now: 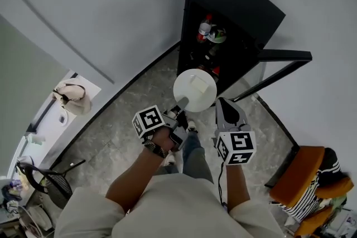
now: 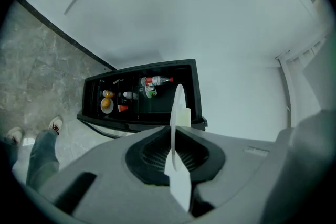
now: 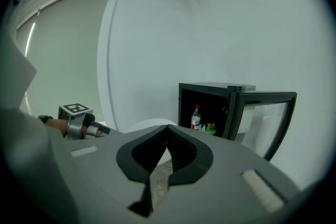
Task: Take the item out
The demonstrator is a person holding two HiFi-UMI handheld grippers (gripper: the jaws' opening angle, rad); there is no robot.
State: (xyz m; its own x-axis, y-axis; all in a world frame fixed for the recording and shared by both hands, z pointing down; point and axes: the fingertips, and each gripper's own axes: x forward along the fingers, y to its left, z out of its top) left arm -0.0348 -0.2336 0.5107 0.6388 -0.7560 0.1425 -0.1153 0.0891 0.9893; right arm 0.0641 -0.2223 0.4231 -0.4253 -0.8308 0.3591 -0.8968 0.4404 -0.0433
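A white plate (image 1: 194,92) with a pale block (image 1: 198,84) on it hangs in front of the open black fridge (image 1: 240,5), outside it. My left gripper (image 1: 181,112) is shut on the plate's near rim. In the left gripper view the plate (image 2: 178,107) stands edge-on between the jaws of that gripper (image 2: 175,129), and the block (image 2: 184,117) sits on its right face. My right gripper (image 1: 223,102) is beside the plate on the right, apart from it. Its jaws (image 3: 167,127) meet at the tips with nothing between them.
The fridge's glass door (image 1: 281,64) stands swung open to the right. Inside are a red-capped bottle (image 1: 204,28), a green-and-white tub (image 1: 217,35) and other small items. An orange chair (image 1: 301,173) is at lower right, a bag (image 1: 72,96) at left.
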